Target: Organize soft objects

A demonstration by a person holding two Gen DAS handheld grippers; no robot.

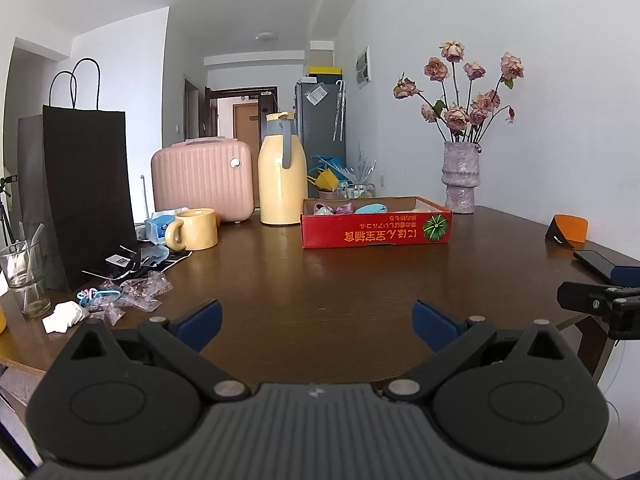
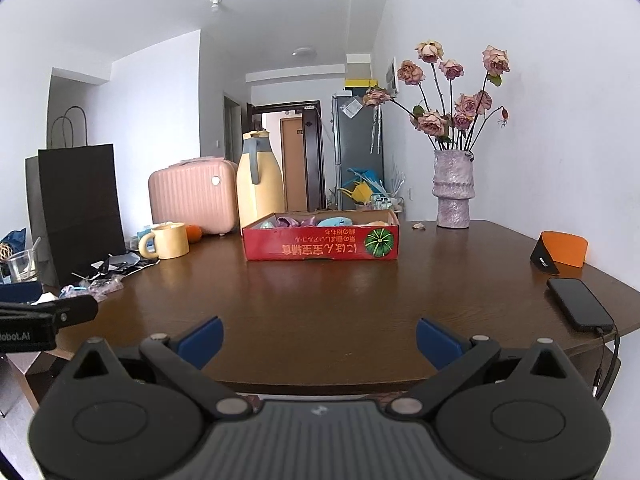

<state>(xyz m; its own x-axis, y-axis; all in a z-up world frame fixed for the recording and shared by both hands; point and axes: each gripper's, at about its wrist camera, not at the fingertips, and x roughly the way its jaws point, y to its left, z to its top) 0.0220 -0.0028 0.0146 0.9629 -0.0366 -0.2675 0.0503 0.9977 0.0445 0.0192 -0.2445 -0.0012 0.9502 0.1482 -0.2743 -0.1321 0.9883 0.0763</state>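
Observation:
A shallow red cardboard box (image 1: pixel 376 230) stands on the far side of the brown table, also in the right wrist view (image 2: pixel 320 245). Several soft objects lie in it: a light blue one (image 1: pixel 370 208) (image 2: pixel 335 221) and purple ones (image 1: pixel 345 209) (image 2: pixel 289 223). My left gripper (image 1: pixel 316 326) is open and empty, low over the table's near edge, well short of the box. My right gripper (image 2: pixel 319 340) is open and empty at the near edge too. Each gripper's body shows at the side of the other's view.
On the left are a black paper bag (image 1: pixel 80 196), a pink case (image 1: pixel 202 178), a yellow jug (image 1: pixel 282 176), a yellow mug (image 1: pixel 196 229), a glass (image 1: pixel 24 276) and small plastic packets (image 1: pixel 136 292). A vase of roses (image 1: pixel 460 178), an orange holder (image 2: pixel 562 254) and a phone (image 2: pixel 580 304) are at right.

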